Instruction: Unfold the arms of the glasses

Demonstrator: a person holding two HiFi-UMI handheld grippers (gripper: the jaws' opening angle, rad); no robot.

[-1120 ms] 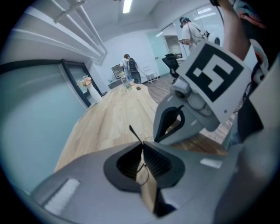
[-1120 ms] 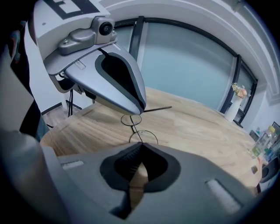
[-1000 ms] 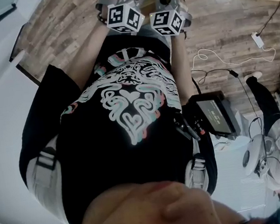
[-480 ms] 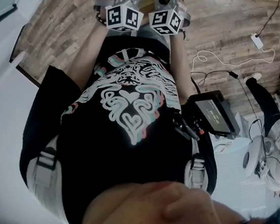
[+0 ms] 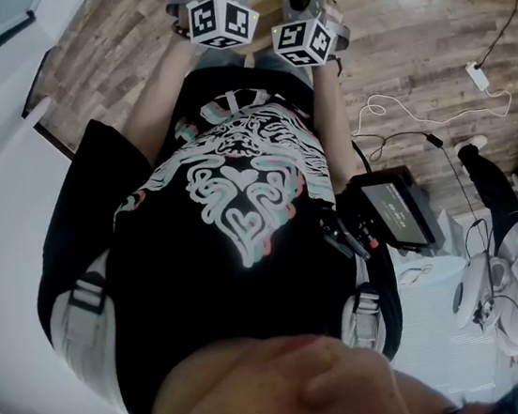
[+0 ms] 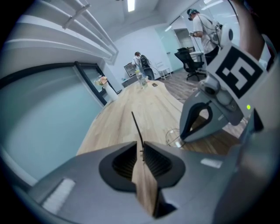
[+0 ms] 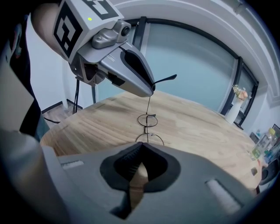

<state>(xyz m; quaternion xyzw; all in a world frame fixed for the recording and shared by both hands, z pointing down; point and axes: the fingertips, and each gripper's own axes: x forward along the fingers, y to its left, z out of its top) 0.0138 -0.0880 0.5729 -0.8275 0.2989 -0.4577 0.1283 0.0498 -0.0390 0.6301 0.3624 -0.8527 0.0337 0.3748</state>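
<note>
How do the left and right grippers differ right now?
The left gripper pinches a thin black arm; the right gripper pinches a round lens rim. The arm juts past the left's jaws; the right's hide most of that rim. Both grip the same glasses over the wooden table.

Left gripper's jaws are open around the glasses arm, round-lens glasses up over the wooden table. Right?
Not quite. The left gripper is shut on the thin black arm, not open around it; the left gripper view shows its jaws closed with the arm sticking out between them. The rest holds: the glasses are round-lensed and up over the wooden table.
</note>
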